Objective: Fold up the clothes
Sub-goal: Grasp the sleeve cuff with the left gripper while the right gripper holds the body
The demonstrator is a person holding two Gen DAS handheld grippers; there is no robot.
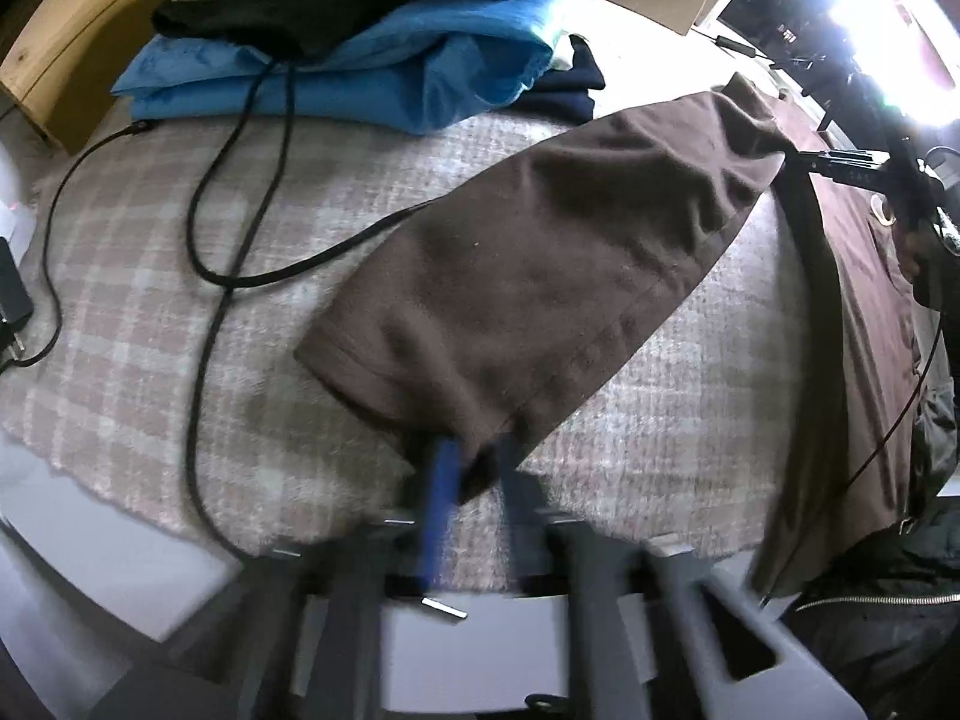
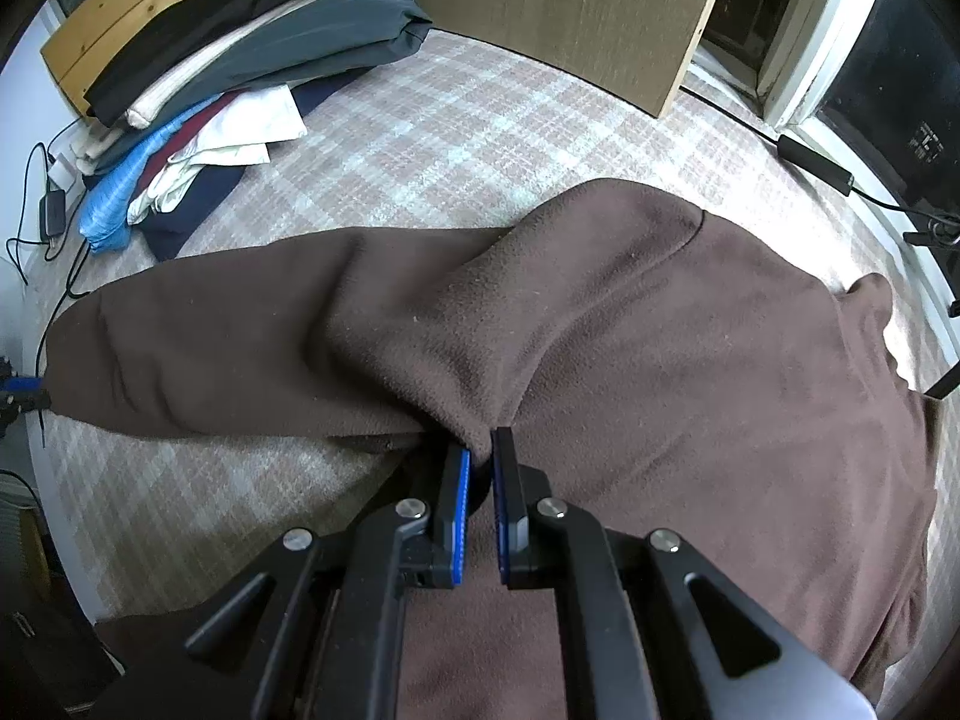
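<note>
Brown fleece top [image 2: 690, 330] sprawls on the plaid-blanketed bed [image 2: 450, 138], soft, light and floppy, so cuff and shoulder seam are the spots: left claw [image 1: 477, 450] pinches the sleeve cuff [image 1: 414, 384], right claw [image 2: 480, 450] clamps the shoulder fold.

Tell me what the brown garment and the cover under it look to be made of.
Brown garment: likely fleece, matte, with a fine nubby nap and soft rounded folds. Plaid cover: probably a woven, slightly fuzzy blanket; pale pink-and-grey check shows a coarse weave.

Black grippers, blue-padded fingers [image 2: 461, 483]
</note>
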